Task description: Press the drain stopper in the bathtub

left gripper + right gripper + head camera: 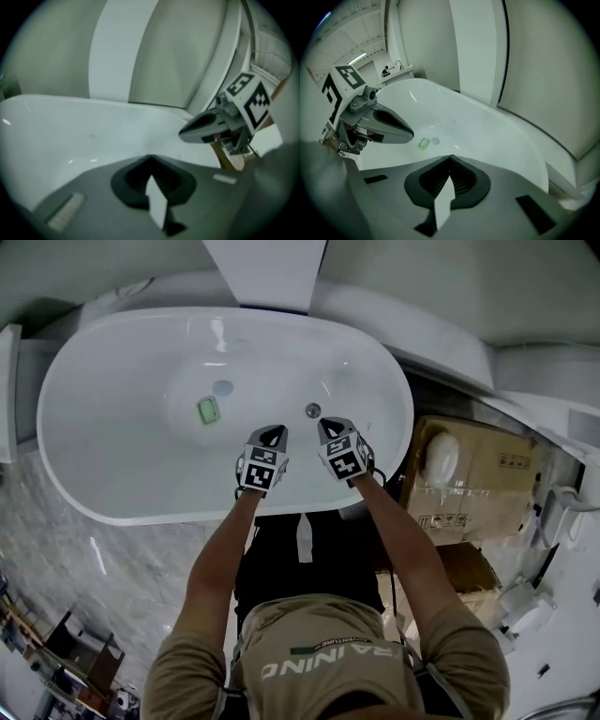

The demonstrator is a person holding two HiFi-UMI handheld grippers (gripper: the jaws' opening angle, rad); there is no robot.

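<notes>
A white oval bathtub (84, 465) fills the head view. On its floor lies the round, pale drain stopper (222, 387), which also shows small in the right gripper view as the stopper (435, 140). Both grippers hover side by side above the near rim, well short of the stopper. My left gripper (276, 430) is shut with nothing in it, its tips meeting in its own view (150, 157). My right gripper (325, 425) is also shut and empty (451, 157), and a chrome fitting (313, 410) on the near wall sits just beyond it.
A green rectangular item (207, 411) lies on the tub floor next to the stopper. A cardboard box (478, 479) stands right of the tub, and a white column (267, 273) rises behind it. Marble floor (56, 549) lies to the left.
</notes>
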